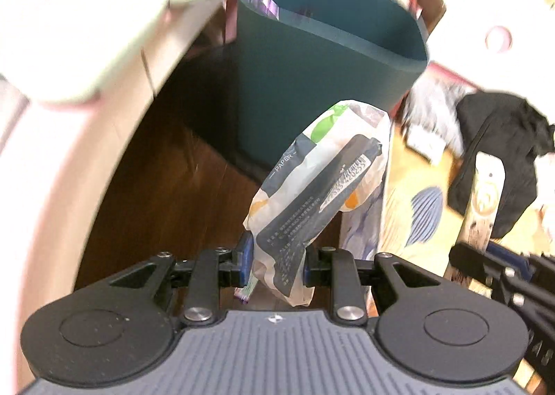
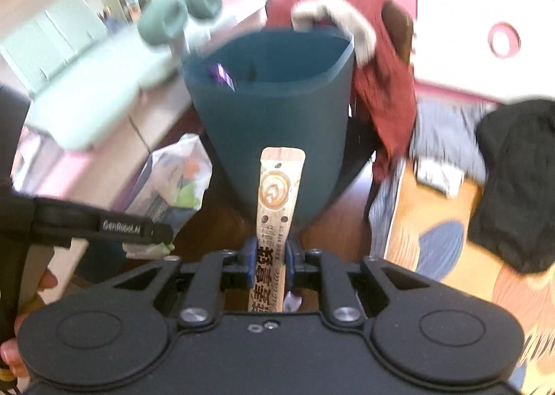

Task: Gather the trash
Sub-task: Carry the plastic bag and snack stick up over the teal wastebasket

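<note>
A dark teal trash bin (image 1: 312, 58) stands on the dark wood floor ahead, with a purple scrap inside near its rim (image 2: 222, 75). My left gripper (image 1: 277, 263) is shut on a crumpled white paper wrapper (image 1: 319, 179) printed in grey, green and orange, which sticks up in front of the bin. My right gripper (image 2: 270, 259) is shut on a long tan coffee-stick sachet (image 2: 277, 193), pointing up toward the bin (image 2: 274, 124). In the right wrist view the left gripper and its wrapper (image 2: 173, 183) show at the left, held by a hand.
A red garment (image 2: 385, 82) hangs over a chair behind the bin. Black clothing (image 2: 517, 179) and grey fabric lie on a patterned bedspread (image 2: 433, 221) at the right. A pale green counter (image 2: 86, 82) with teal rolls sits at the left.
</note>
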### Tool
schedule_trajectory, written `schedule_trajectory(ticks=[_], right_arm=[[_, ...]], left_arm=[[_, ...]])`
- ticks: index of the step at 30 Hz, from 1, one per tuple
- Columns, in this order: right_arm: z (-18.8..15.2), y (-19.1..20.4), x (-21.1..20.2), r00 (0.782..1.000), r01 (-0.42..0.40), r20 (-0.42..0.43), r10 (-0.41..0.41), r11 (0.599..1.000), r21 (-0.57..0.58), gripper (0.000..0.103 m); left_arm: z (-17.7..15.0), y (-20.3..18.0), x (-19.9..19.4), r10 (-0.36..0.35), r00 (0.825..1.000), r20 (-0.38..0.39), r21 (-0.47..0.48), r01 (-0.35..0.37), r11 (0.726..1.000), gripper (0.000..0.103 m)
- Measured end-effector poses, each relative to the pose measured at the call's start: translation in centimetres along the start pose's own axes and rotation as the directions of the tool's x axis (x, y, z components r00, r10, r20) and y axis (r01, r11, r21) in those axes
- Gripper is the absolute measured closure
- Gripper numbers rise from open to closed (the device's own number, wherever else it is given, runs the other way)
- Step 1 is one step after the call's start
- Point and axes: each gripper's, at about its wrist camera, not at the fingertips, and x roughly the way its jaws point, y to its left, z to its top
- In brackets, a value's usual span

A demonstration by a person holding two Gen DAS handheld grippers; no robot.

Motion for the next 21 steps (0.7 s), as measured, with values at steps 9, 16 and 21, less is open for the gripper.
schedule_trajectory(ticks=[9, 16, 21], right_arm=[[8.5, 0.3, -1.7, 0.995, 0.006, 0.095, -0.004, 1.0, -0.018, 0.087], [13.8, 0.2, 1.7, 0.993, 0.029, 0.112, -0.032, 0.999, 0.029, 0.088], [16.8, -0.2, 4.8, 0.987, 0.047, 0.148, -0.056, 0.997, 0.061, 0.088]], left_arm=[[6.9, -1.9, -4.1, -0.071, 0.989, 0.131, -0.003, 0.072, 0.997, 0.078], [14.1, -2.5, -3.6, -0.153, 0.974, 0.166, 0.051, 0.147, 0.988, 0.078], [17.8, -2.8, -1.6, -0.152, 0.976, 0.154, 0.077, 0.141, 0.987, 0.078]])
